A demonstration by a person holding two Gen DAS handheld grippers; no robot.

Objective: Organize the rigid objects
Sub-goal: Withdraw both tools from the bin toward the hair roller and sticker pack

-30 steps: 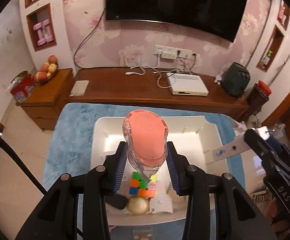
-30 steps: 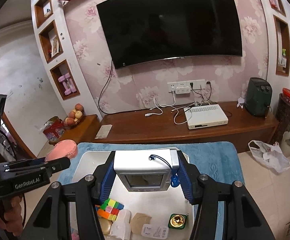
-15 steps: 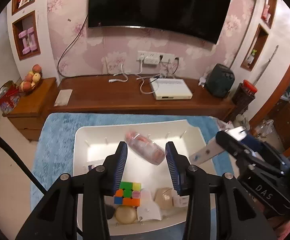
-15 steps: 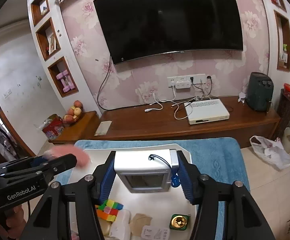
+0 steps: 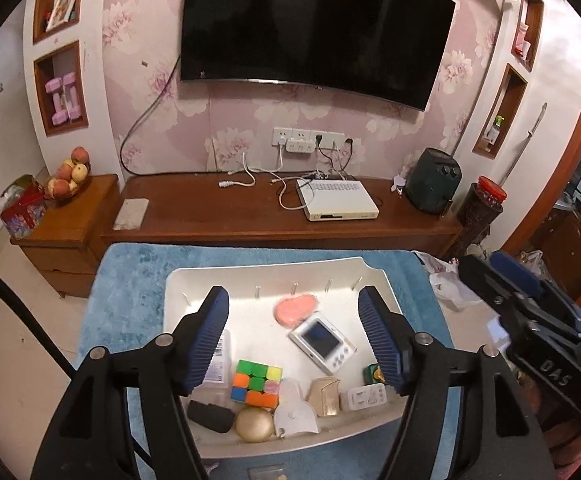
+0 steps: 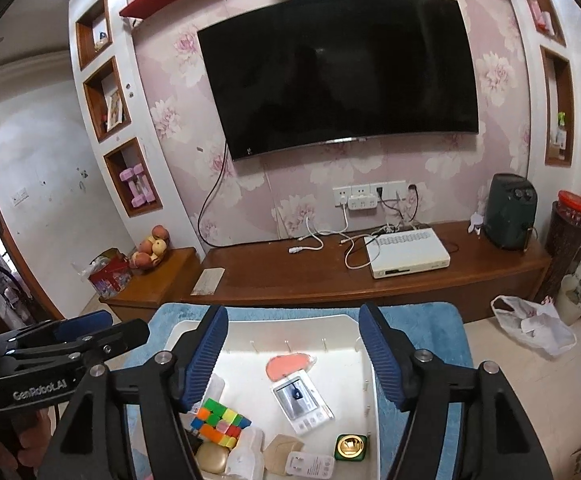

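My left gripper (image 5: 293, 336) and right gripper (image 6: 293, 356), jaws just opened and empty, hang above the white plastic tray (image 5: 378, 280), where the white handheld game console (image 5: 322, 343) lies flat touching the pink oval soap-like case (image 5: 294, 309) beyond it.

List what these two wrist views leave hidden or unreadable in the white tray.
- Clear plastic box, left wrist view: mostly behind the left gripper's finger; label too small to read.
- Black object, left wrist view: partly behind that finger; identity unclear.
- White tray, right wrist view: near rim cut off by the bottom edge.
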